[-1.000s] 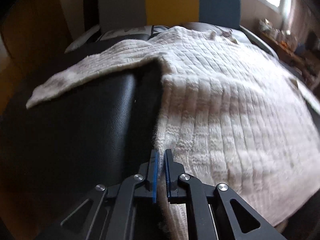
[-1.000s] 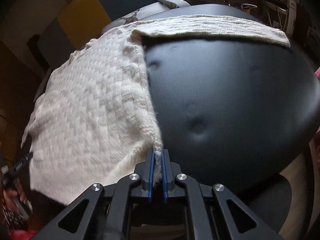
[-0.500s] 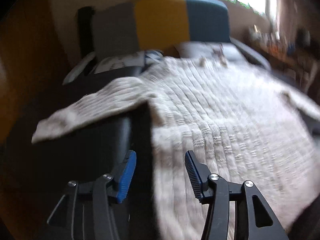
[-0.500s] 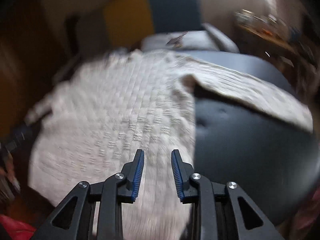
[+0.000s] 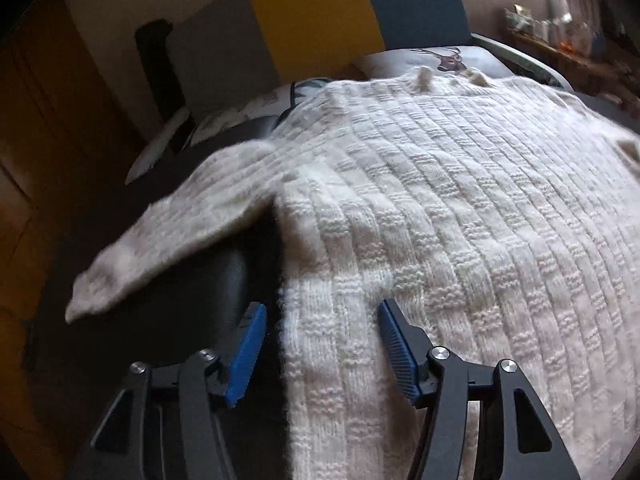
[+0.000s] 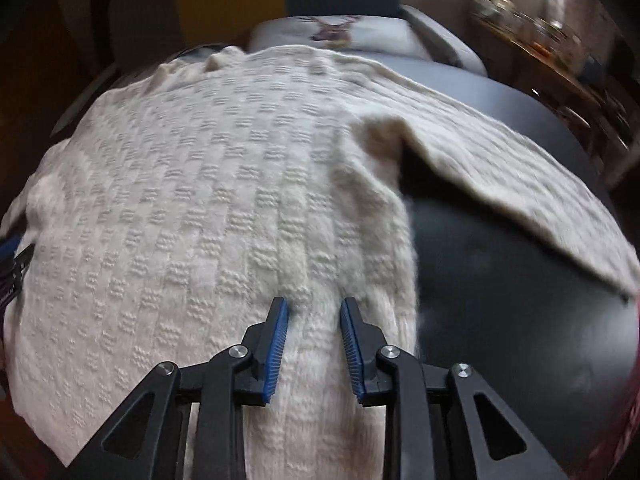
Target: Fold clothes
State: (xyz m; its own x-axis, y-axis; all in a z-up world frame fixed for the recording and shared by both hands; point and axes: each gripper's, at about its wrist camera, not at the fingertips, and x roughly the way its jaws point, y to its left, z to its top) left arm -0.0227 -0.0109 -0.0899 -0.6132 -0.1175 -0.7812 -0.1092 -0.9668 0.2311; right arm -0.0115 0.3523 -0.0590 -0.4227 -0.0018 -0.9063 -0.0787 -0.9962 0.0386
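Cream knitted wool covers most of both views: a sweater with a raised basket-weave pattern lies spread flat, front down or up cannot be told, on a black padded surface. One sleeve stretches out to the left side in the left wrist view, and the other sleeve runs out to the right in the right wrist view, each resting on the dark cushion.

The left gripper hovers over the sweater's left side edge with its jaws apart and widening; one blue pad sits over the black surface, the other over the knit, and the fabric edge lies between them without being pinched. The right gripper stands over the hem area near the sweater's right edge, its jaws parted a narrow way with a ridge of knit between them; the pads do not visibly press it.

Beyond the sweater stands a headboard in grey, yellow and teal panels. A pale pillow printed with a stag's head lies before it. No writing, brand or label can be read anywhere.
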